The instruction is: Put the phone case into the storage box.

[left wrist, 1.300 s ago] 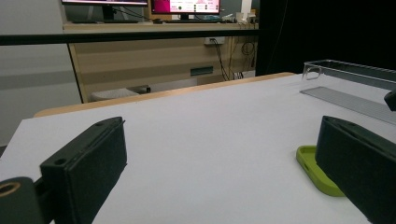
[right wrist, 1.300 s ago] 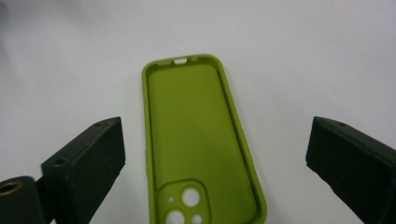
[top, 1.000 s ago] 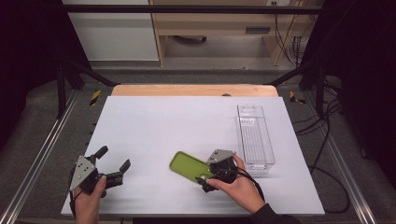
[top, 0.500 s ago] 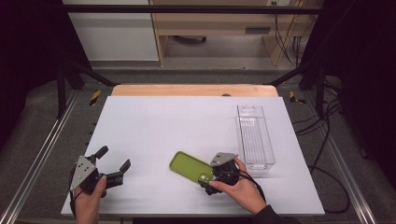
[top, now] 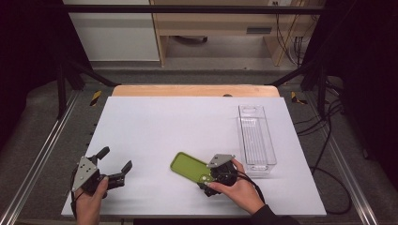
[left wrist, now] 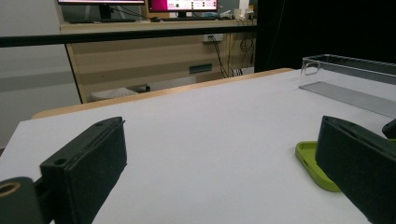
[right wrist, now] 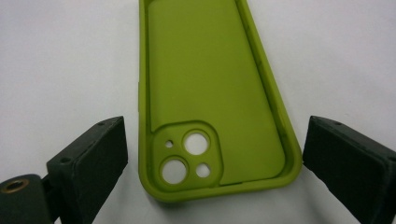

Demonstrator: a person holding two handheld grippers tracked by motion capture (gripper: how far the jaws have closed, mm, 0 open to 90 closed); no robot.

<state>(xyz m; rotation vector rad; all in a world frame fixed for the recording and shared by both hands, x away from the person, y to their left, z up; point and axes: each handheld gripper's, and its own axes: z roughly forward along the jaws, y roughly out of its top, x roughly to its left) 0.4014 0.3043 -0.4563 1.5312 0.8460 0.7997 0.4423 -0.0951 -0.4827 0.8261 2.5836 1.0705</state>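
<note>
The lime-green soft plastic phone case (right wrist: 212, 98) lay flat on the white table sheet (top: 187, 126), hollow side up, near the front edge and a little right of the middle. Its camera-cutout end, with two large round holes and two small ones, pointed toward the person, and the long body ran away toward the far left in the high view. The right gripper (right wrist: 212, 154) stood at that near end with its black jaws spread wide, one on each side of the case's corners; narrow strips of white sheet showed between each jaw and the case's rim, so neither jaw touched it. In the high view the person's right hand (top: 234, 190) held this gripper low over the sheet, the grey three-cornered plate on top, with the case reaching out from under it.

The clear, long rectangular plastic bin (top: 256, 138) stood just beyond and to the right of the right hand, its length running toward the far side of the table, apart from the case.

The left gripper (top: 112, 164) rested well apart from the case, near the front left corner of the sheet, in the person's left hand (top: 89, 199). Its jaws were also spread wide, with bare sheet between them. From the left gripper view one end of the green case showed beside the right-hand jaw, and the clear bin lay farther off.
</note>
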